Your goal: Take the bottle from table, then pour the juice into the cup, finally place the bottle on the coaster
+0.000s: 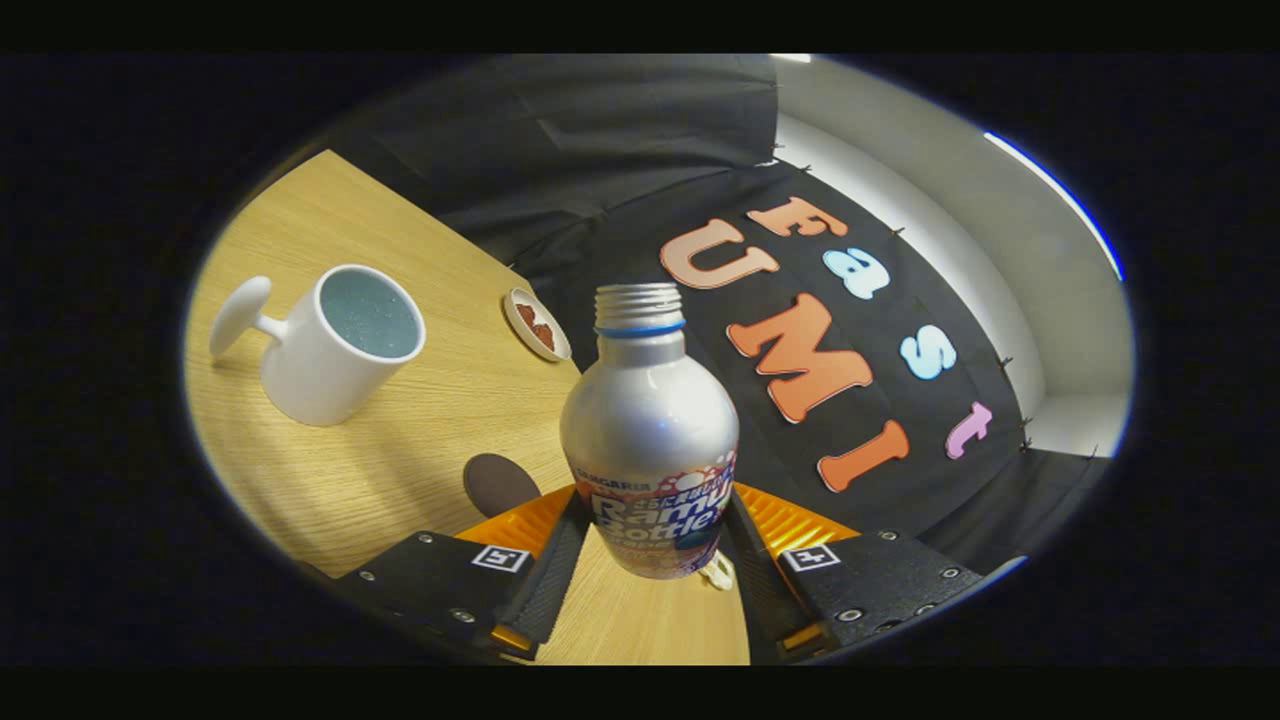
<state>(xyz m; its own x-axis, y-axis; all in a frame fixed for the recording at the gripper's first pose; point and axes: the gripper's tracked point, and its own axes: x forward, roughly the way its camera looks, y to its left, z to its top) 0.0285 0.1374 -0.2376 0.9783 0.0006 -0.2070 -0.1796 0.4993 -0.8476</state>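
The fingers [650,545] are clamped on the bottle [650,440], one on each side, and it looks lifted off the surface [420,440]. Its cap is off. The dark coaster [497,484] lies just beside the fingers. Farther off stands the white cup [335,345], and a small dish [537,323] sits near the edge. To pour well, bring the bottle's mouth over the cup and tip it slowly, holding tight.
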